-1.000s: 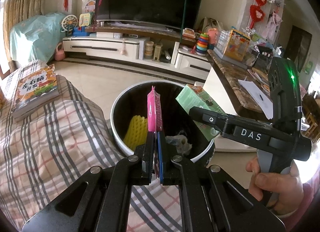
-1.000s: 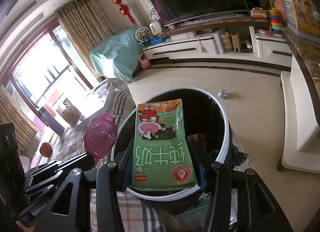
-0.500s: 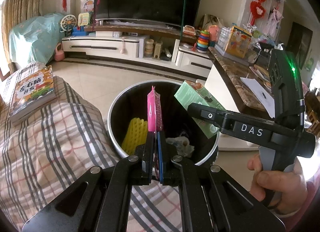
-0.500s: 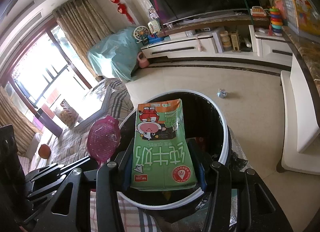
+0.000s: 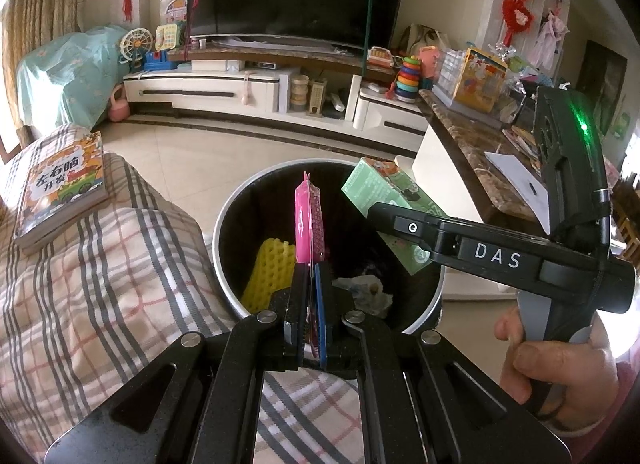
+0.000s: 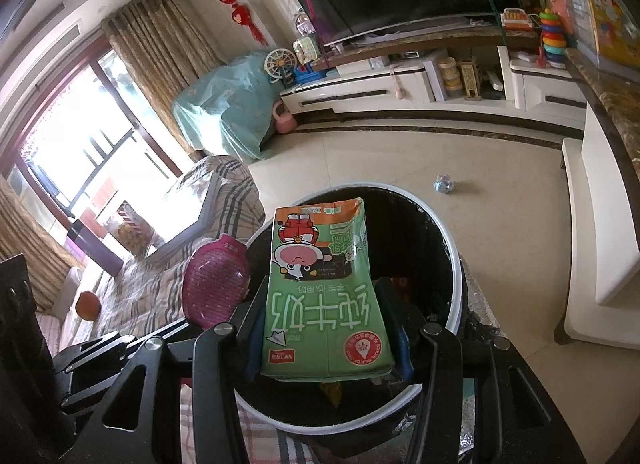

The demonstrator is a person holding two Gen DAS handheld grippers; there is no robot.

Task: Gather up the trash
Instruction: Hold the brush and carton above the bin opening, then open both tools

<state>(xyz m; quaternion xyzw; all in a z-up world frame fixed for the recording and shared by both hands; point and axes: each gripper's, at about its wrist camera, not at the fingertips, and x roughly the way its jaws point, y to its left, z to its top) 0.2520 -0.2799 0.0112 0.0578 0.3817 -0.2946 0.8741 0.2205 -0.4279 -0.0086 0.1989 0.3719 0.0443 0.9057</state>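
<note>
A round black trash bin with a white rim (image 5: 224, 288) (image 6: 456, 264) stands between the sofa and a low table. My left gripper (image 5: 310, 296) is shut on a flat pink wrapper (image 5: 307, 219), held upright over the bin's mouth. In the right wrist view that pink wrapper (image 6: 214, 288) shows at the left. My right gripper (image 6: 326, 328) is shut on a green milk carton (image 6: 320, 296), which hangs over the bin; in the left wrist view the carton (image 5: 384, 199) sticks out past the right gripper's fingers (image 5: 400, 223). A yellow foam net (image 5: 270, 272) and crumpled scraps (image 5: 364, 292) lie inside the bin.
A plaid-covered sofa (image 5: 100, 284) with a picture book (image 5: 64, 187) lies left of the bin. A marble-topped table (image 5: 476, 147) with papers and toys stands on the right. A small wrapper (image 6: 445, 185) lies on the tiled floor beyond the bin. A TV cabinet (image 5: 260, 91) lines the far wall.
Both grippers have drifted slightly farther over the bin; the bin looks a little nearer and more central. Both grips are unchanged.
</note>
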